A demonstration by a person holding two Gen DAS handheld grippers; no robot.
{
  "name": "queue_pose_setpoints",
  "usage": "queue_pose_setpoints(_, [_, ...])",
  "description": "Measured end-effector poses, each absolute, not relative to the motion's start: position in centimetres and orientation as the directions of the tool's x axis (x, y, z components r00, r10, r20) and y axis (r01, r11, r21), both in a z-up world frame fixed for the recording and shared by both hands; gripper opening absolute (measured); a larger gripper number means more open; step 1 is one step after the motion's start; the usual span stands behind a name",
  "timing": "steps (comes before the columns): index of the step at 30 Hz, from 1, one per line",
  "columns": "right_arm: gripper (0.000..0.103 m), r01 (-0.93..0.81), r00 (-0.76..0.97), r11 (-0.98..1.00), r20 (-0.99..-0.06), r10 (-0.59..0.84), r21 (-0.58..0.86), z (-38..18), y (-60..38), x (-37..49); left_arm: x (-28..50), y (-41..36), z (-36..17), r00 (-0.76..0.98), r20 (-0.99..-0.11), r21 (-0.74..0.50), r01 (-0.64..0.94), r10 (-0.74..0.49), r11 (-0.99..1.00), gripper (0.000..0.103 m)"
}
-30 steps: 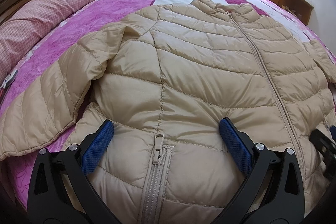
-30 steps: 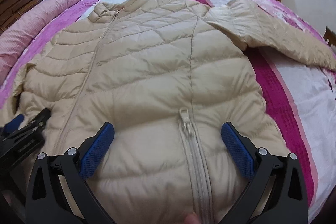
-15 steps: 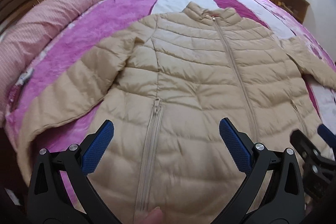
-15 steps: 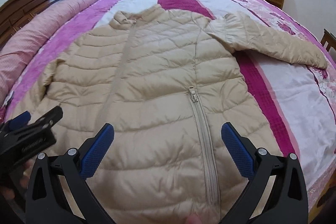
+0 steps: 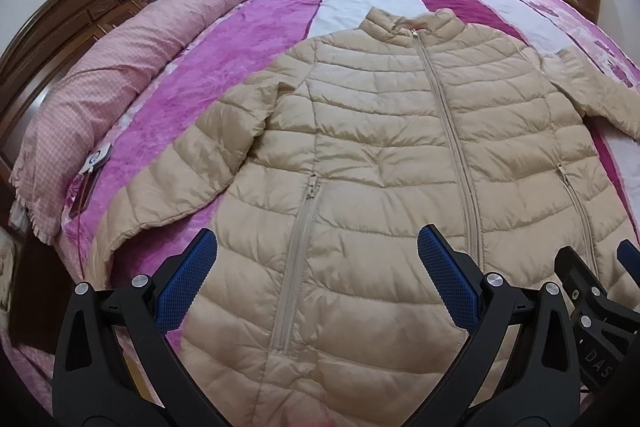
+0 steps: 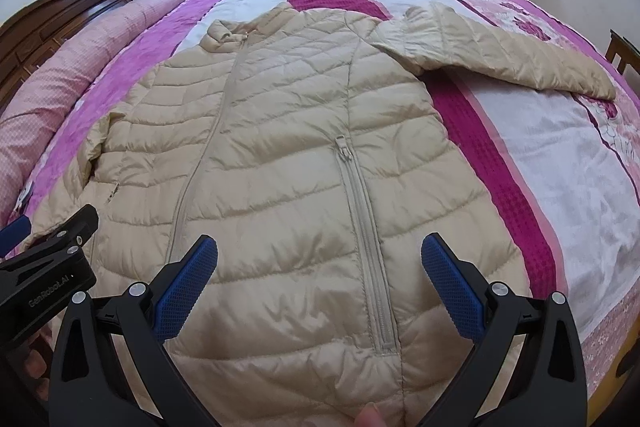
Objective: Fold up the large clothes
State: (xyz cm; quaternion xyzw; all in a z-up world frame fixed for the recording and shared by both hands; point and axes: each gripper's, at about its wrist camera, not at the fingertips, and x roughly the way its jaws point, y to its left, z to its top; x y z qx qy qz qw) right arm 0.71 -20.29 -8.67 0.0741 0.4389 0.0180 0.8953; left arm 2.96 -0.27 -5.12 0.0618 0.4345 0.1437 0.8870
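Bed [image 5: 248, 39]: it carries everything; striped pink, purple and white cover, headboard off at your 9 to 10 o'clock.
Jacket [image 5: 400, 155]: the beige quilted jacket lies flat and face up on the bed, zipped, spread out ahead of both hand-held grippers.
Long axis: hem at 6 o'clock, just under your tools; collar [image 5: 412, 23] at 12 o'clock. The centre zip runs along that line.
Left sleeve [image 5: 188, 171]: trails toward 8 o'clock beside the body, close to your left side.
Right sleeve [image 6: 500, 55]: stretches out toward 2 o'clock, well away from the body.
Left hand-held gripper [image 5: 318, 281]: jaws wide, holding nothing, above the hem by the left pocket zip [image 5: 298, 255].
Right hand-held gripper [image 6: 320, 283]: jaws wide, holding nothing, above the hem by the right pocket zip [image 6: 364, 247].
Nearer hand: each sleeve lies on its own side, so I judge you take each with the matching tool and bring it in across the zip.
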Motion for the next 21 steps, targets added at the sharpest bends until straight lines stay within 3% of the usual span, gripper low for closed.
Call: queue_pose_setpoints(21, [0.098,0.047,0.632,0.991,-0.772,0.066,0.123,-7.7,-19.9,0.3,2.4,-1.1,-4.9,0.606,-0.735,0.258,-0.168,0.306,0.951,0.1])
